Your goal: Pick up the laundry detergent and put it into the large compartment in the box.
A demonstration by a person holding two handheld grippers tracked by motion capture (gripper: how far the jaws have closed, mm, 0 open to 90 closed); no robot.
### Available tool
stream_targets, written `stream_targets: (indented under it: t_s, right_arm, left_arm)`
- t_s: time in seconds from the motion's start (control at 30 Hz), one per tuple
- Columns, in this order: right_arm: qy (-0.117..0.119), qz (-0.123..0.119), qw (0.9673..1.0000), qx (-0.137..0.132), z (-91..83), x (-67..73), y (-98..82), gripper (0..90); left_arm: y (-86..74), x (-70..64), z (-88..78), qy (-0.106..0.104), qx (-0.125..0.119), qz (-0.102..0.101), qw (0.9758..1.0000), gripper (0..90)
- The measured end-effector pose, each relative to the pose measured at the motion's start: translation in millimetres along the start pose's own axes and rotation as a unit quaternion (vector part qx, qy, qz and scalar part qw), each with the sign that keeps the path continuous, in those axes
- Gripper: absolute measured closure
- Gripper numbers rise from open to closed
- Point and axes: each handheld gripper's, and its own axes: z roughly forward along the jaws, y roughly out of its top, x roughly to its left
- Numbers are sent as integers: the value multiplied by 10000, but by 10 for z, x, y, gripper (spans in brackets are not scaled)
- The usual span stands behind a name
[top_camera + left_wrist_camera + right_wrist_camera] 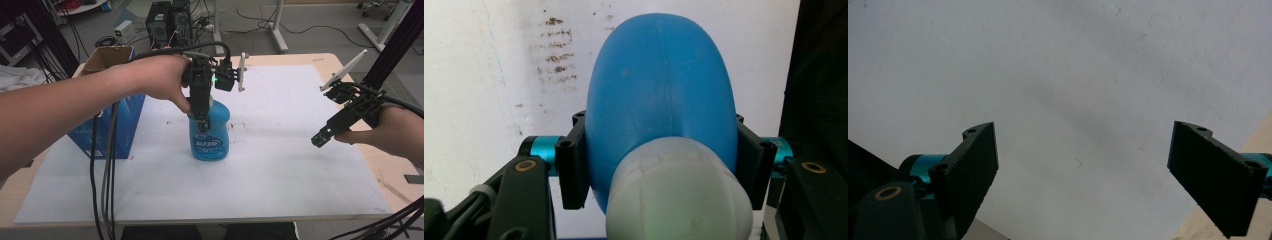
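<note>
Left gripper (202, 122) clamps blue bottle (209, 132) near its top, upright on tabletop (280, 165); right gripper (1083, 165) wide open, empty.

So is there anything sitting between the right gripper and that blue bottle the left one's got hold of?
Nothing visible. The right gripper hangs open over bare white sheet, and the stretch from it to the blue bottle holds no objects. The left gripper is shut on the bottle from above.
</note>
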Motion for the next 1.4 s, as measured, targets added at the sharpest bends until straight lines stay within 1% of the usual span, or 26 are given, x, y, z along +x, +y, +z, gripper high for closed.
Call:
stream_targets:
  t_s: [0.07,0.1,0.13,0.2,0.23,0.27,0.33,0.4,0.5,0.67,0.73,0.77,0.83,0.87,0.9,0.97,1.07,1.1,1.13,1.2,1.23,1.3,1.37,1.4]
  right_arm:
    - [-5,1,10000,-3,-6,-3,13,120]
    - [1,12,10000,21,-12,-4,21,120]
    - [1,-3,10000,0,-9,-9,28,121]
    - [14,-4,10000,18,-8,-12,40,120]
    - [17,14,10000,22,-7,-13,46,121]
    - [29,9,10000,36,-6,-17,52,120]
    - [35,-3,10000,29,2,-29,64,121]
    - [33,-7,10000,47,5,-38,81,120]
    - [28,-21,10000,83,-2,-42,115,121]
    - [32,-70,9999,89,-21,-35,174,120]
    - [31,-73,9999,81,-25,-30,198,120]
    - [36,-112,9999,77,-26,-33,211,120]
    - [39,-116,9999,83,-30,-31,238,120]
    - [27,-100,9999,103,-36,-25,253,120]
    - [39,-148,9998,100,-39,-27,269,120]
    - [43,-162,9998,76,-44,-21,292,120]
    - [48,-190,9998,66,-51,-18,317,121]
    - [55,-202,9998,77,-55,-20,324,121]
    - [57,-190,9998,57,-55,-19,329,120]
    - [61,-182,9998,73,-57,-21,340,120]
    - [61,-197,9998,63,-53,-24,343,120]
    - [72,-185,9998,74,-50,-26,348,120]
    - [73,-165,9998,100,-45,-33,354,120]
    - [75,-176,9998,99,-42,-42,355,120]
  left_arm:
    - [-15,1,-71,-1,-34,-36,10000,379]
    - [-27,-4,-106,5,-53,-96,9999,379]
    - [-36,-4,-150,15,-35,-112,9999,379]
    - [-63,-10,-221,28,-84,-174,9998,379]
    - [-77,-13,-266,45,-96,-177,9998,379]
    - [-94,-25,-311,55,-117,-232,9996,379]
    - [-136,-37,-406,75,-176,-277,9994,379]
    - [-182,-47,-487,79,-174,-351,9992,379]
    - [-256,-60,-604,87,-240,-473,9986,379]
    - [-424,-86,-846,150,-324,-732,9967,379]
    - [-511,-88,-943,172,-364,-875,9953,379]
    - [-556,-87,-989,199,-381,-950,9945,379]
    - [-650,-90,-1090,264,-410,-1079,9930,379]
    - [-711,-90,-1157,316,-450,-1154,9918,380]
    - [-751,-90,-1198,340,-460,-1193,9912,379]
    - [-872,-87,-1315,385,-512,-1367,9885,380]
    - [-1030,-80,-1455,444,-557,-1565,9851,380]
    - [-1087,-80,-1504,472,-579,-1645,9835,380]
    - [-1159,-79,-1566,511,-623,-1734,9815,380]
    - [-1262,-75,-1653,556,-673,-1867,9785,380]
    - [-1320,-77,-1697,572,-749,-1972,9758,380]
    - [-1440,-64,-1787,624,-857,-2097,9720,380]
    - [-1553,-58,-1858,640,-912,-2248,9680,380]
    - [-1608,-55,-1884,656,-944,-2328,9657,380]
